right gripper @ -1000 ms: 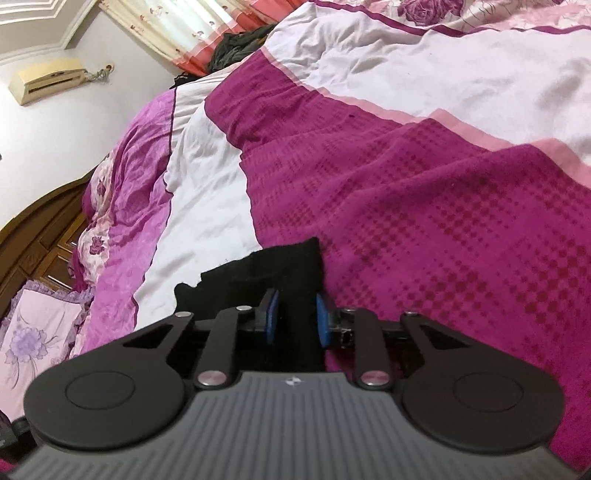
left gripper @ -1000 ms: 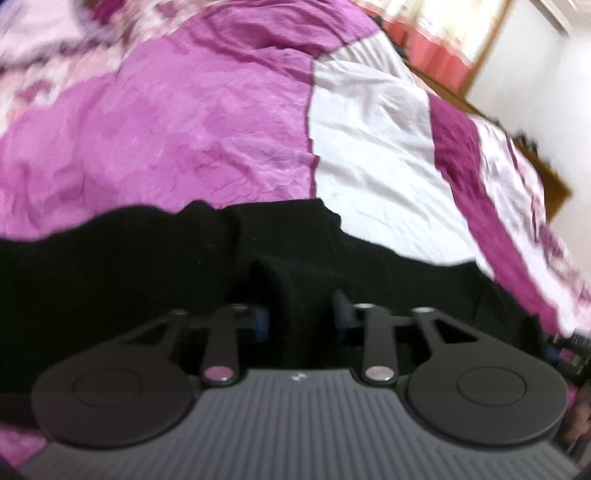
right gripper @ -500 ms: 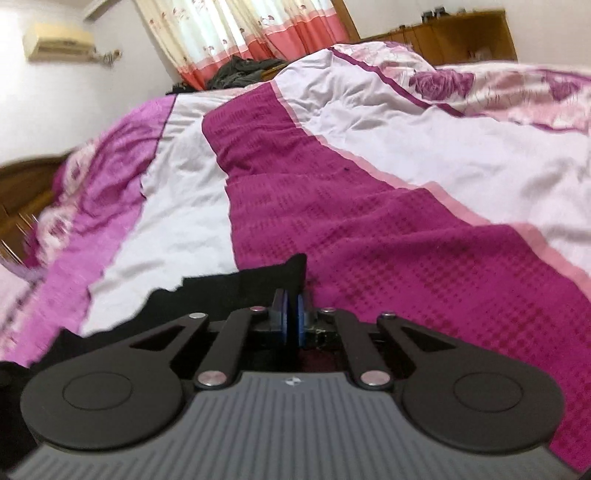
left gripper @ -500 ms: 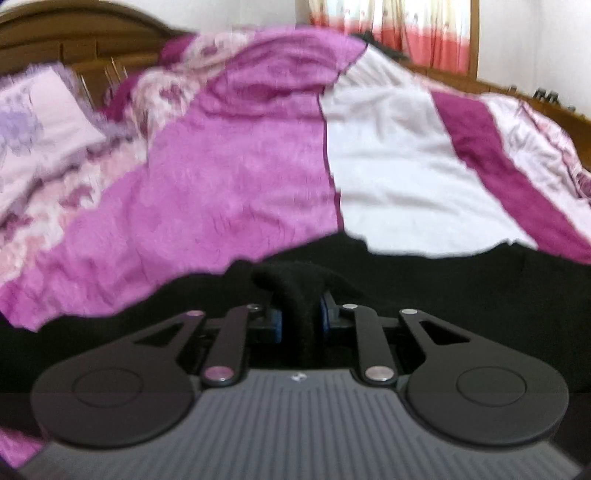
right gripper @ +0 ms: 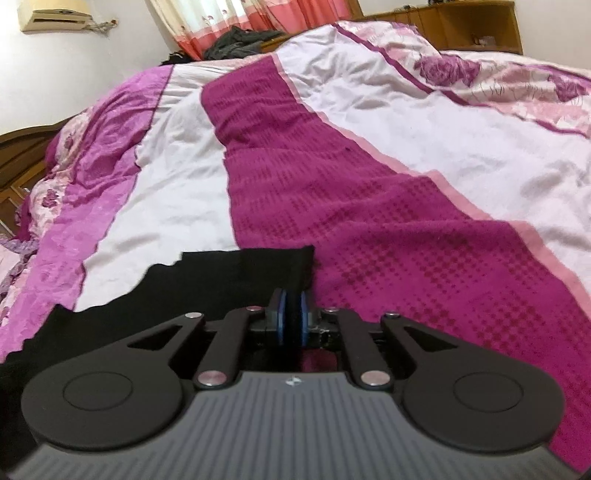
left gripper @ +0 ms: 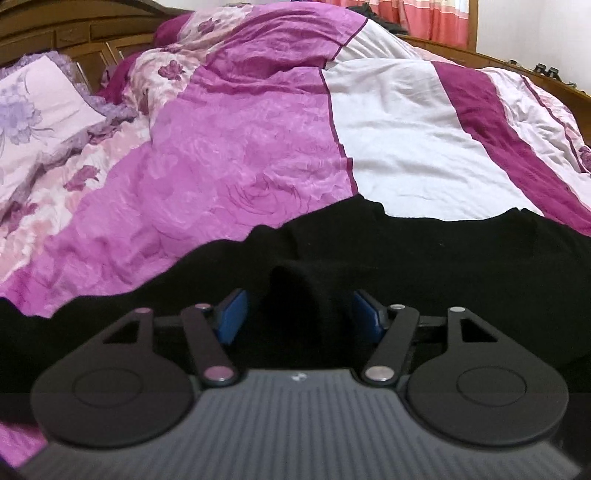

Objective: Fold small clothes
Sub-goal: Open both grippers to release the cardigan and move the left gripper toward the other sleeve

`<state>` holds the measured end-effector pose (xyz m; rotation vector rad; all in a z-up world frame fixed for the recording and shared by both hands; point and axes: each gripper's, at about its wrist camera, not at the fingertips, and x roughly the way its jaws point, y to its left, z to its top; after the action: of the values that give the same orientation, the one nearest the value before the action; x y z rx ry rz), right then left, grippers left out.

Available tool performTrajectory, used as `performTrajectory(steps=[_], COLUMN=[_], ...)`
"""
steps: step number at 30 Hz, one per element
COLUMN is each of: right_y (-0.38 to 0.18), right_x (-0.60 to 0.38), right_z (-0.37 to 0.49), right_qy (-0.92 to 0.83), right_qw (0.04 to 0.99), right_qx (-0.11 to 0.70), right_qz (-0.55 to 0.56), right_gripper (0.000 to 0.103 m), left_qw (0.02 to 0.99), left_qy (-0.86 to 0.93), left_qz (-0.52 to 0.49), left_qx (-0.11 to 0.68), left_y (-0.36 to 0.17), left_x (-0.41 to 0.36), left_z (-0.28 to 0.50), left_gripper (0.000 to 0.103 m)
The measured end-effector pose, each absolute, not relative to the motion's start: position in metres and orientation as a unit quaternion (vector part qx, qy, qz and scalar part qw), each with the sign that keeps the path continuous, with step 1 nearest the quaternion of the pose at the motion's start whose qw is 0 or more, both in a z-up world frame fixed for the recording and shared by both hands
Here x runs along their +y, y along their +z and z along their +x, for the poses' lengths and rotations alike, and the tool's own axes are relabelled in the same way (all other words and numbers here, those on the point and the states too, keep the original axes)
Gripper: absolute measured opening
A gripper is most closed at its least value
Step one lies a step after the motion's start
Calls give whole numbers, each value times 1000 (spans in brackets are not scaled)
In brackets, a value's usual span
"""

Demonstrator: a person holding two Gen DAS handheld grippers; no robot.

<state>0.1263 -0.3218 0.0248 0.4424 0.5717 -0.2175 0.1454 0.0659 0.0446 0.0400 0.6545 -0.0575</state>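
A black garment (left gripper: 443,266) lies spread across the near part of the bed. In the left wrist view my left gripper (left gripper: 298,299) has its jaws opening wide. A raised fold of the black cloth stands between the blue pads (left gripper: 231,317), and neither pad touches it. In the right wrist view the garment (right gripper: 229,280) ends in a corner on the magenta stripe. My right gripper (right gripper: 291,317) pinches that thin edge between its blue pads (right gripper: 281,317), and its jaws are just starting to open.
A pink, magenta and white bedspread (left gripper: 240,166) covers the whole bed. A floral pillow (left gripper: 33,110) and the wooden headboard (left gripper: 74,33) are at the far left. A heap of dark clothes (right gripper: 240,40) lies beyond the bed's far end, a wooden cabinet (right gripper: 472,26) at the far right.
My left gripper, shut on the black fold half a second ago, has spread its jaws off it. The right gripper closed on the garment's edge. Both views rolled level and rose slightly.
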Motion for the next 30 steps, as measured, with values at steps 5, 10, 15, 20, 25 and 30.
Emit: performTrajectory(steps=[5,10,15,20,25,30], right_y=[45,41,11,11,26,45], right_x=[-301,-276,-272,-272,-269,-256], right_z=[97,75,77,79,73,55], right_qy=[-79,-47,-53,-57,-54,-41], right_qw=[940,943,935,935,934,940], right_qx=[273,289,313,311,308,294], right_qz=[191,161,159,163,170,170], right_gripper=[15,17,17,18,44,56], left_qw=[945,937,936,934,931,935], left_qy=[-10,0,-1,-6,-6,3], left_qz=[15,-7,-26,-31,-42,-32], left_qx=[326,348,352,355,363,352], left_y=[44,31,17,22,37,59], left_x=[75,86,93,96,103,110], left_z=[143,146,151,149,137,115], left_gripper=[65,68,72,72,71,70])
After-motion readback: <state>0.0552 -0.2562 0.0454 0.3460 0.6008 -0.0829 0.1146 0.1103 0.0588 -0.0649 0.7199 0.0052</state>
